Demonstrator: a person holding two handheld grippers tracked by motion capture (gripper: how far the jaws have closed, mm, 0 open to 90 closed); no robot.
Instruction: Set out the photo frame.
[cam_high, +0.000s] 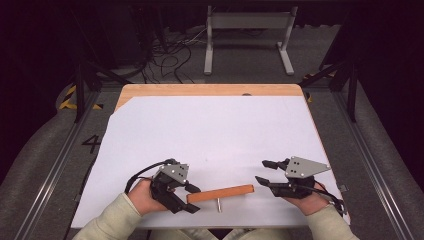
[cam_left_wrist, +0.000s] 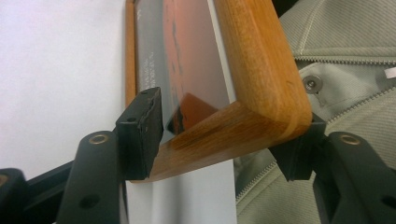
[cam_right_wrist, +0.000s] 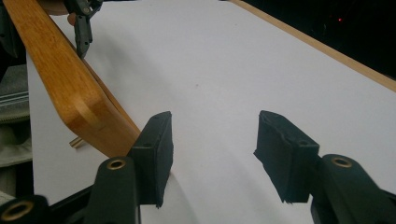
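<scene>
High view: left gripper (cam_high: 192, 199) fingers clamp wooden frame (cam_high: 220, 193); right gripper (cam_high: 263, 171) fingers spread

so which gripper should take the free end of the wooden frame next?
Right, probably. The right gripper is open with nothing between its jaws, and the free end of the wooden frame lies just beside it. The left gripper is already shut on the other end.

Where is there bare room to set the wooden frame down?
The white sheet lies bare from both grippers to the far wooden edge. It is crowded only near you: left gripper clamps the wooden frame, a metal pin beside it, right gripper open.
</scene>
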